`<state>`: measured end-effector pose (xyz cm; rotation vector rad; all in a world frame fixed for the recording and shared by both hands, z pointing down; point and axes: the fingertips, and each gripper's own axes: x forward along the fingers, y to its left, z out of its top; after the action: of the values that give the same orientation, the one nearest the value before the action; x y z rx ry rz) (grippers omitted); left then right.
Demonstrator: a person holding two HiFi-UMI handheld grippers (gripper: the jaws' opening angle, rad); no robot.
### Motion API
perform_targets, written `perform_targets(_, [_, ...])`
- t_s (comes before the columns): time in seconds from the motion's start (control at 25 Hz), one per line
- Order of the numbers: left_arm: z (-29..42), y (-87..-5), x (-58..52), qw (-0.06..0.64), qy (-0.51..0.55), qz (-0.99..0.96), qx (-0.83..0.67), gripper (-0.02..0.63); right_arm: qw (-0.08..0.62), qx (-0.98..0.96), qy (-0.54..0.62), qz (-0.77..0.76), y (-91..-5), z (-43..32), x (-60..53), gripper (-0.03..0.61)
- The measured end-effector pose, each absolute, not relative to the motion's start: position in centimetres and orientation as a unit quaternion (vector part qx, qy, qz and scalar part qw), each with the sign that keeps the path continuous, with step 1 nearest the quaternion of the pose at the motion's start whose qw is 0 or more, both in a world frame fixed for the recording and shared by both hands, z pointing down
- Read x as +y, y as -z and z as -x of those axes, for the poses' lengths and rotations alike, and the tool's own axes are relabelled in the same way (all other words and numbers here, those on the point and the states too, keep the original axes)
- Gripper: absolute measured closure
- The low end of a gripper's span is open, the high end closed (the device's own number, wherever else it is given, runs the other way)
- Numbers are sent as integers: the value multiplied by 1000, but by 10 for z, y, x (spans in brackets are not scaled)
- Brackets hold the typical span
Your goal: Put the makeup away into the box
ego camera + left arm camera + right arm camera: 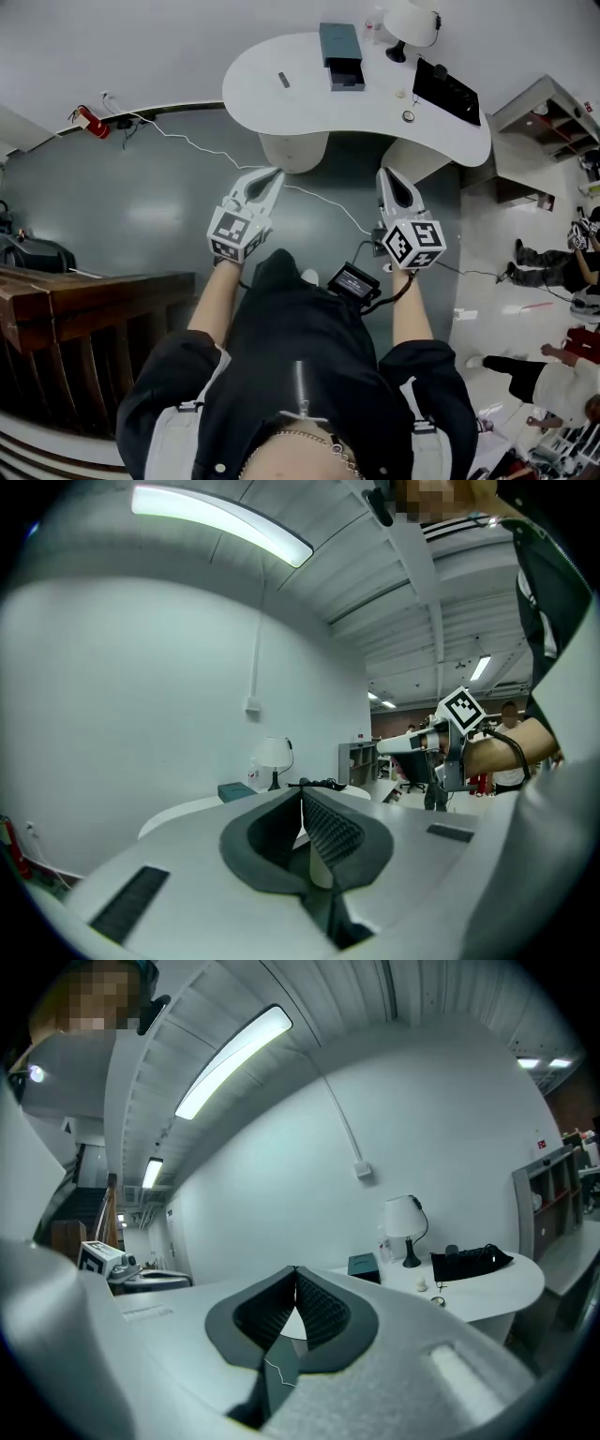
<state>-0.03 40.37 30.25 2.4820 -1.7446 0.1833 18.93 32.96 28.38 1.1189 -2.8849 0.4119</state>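
Two pairs of jaws, and both are pressed together with nothing between them. My left gripper (302, 794) shows its ribbed pads (330, 832) meeting tip to tip, and my right gripper (295, 1271) is the same, closed on air. In the head view both point up the frame from the centre, side by side, well apart from the white table (281, 103) that curves across the upper middle. Grey floor (141, 206) lies between me and it, with a thin white cable (202, 147) trailing over it.

At the top of the frame, near the table's far edge, sits the box (337, 42). It is teal-grey, and what looks like its drawer (347, 75) is pulled out toward me. I take the makeup to be the loose things around it. A slim dark piece (284, 80) lies alone to the left of the box, and a small round thing (408, 116) sits near the front edge to the right. A black bag (448, 89) lies further right, below a white lamp (411, 21). All are too small for me to name surely.

As I read it, nothing of the task is done yet: no piece is in my grip, and I see none inside the box. Everything is left. I have to reach the table, open a gripper, lift each piece and set it in the box.
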Motion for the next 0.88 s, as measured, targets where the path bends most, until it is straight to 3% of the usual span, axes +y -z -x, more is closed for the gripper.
perform_targets(0.88, [116, -327, 69, 58, -65, -867, -491, 600, 20, -898, -144, -416, -294, -54, 35, 573])
